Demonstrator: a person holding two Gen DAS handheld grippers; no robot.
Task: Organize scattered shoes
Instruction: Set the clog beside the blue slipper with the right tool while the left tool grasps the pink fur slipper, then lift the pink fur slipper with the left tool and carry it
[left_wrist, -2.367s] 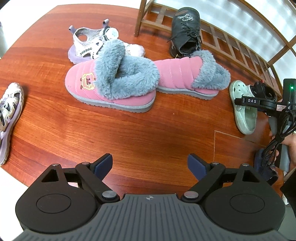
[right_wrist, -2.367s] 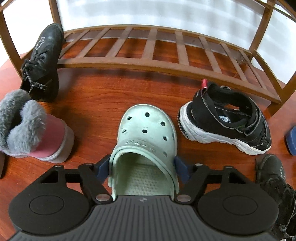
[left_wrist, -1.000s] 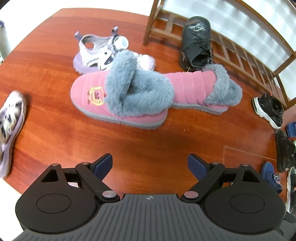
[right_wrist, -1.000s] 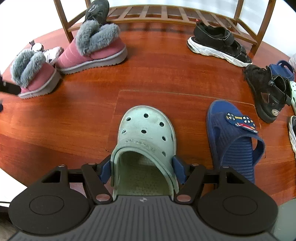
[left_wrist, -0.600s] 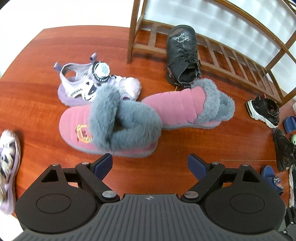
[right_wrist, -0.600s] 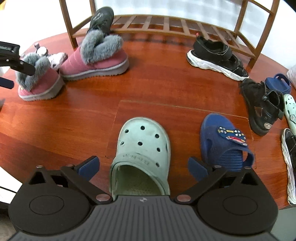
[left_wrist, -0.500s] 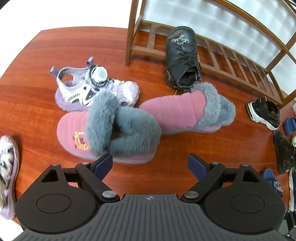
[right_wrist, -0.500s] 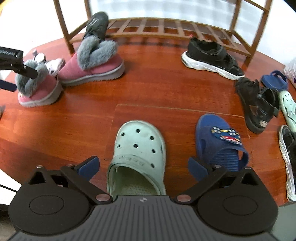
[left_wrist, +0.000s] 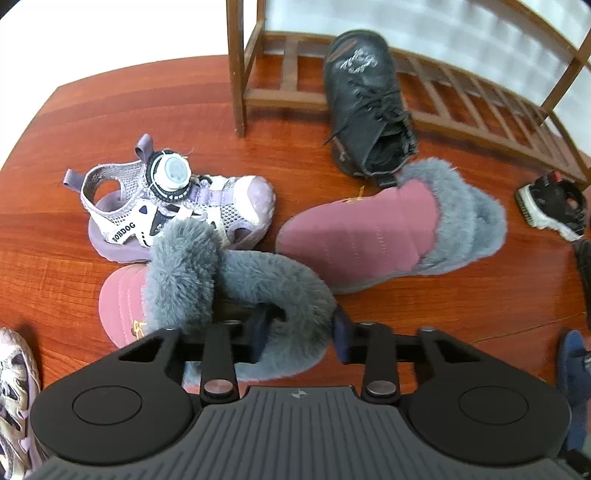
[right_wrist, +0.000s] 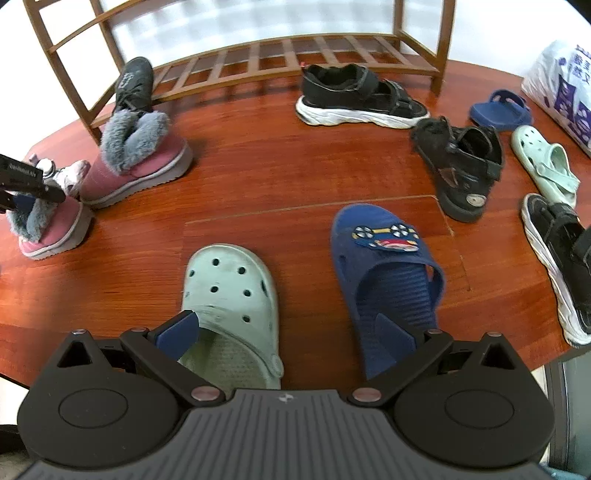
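My left gripper (left_wrist: 300, 332) is shut on the grey fur collar of a pink fur-lined slipper (left_wrist: 207, 284); one finger is inside the opening, one outside. Its mate (left_wrist: 388, 236) lies just beyond to the right. The held slipper also shows in the right wrist view (right_wrist: 48, 229) at far left, with the left gripper on it. My right gripper (right_wrist: 284, 332) is open and empty above a mint-green clog (right_wrist: 231, 291) and a blue slide (right_wrist: 384, 266), both lying on the wooden floor (right_wrist: 258, 177).
A wooden shoe rack (right_wrist: 280, 55) stands at the back, a black lace-up shoe (left_wrist: 369, 99) leaning on its low shelf. A lilac sandal (left_wrist: 173, 206), black sandals (right_wrist: 358, 96), a second mint clog (right_wrist: 546, 166), a small blue slide (right_wrist: 498, 110) and a bag (right_wrist: 561, 81) lie around.
My left gripper has moved forward and down and closed on the near pink slipper's fur collar. My right gripper has let go of the mint clog and shifted to the right.
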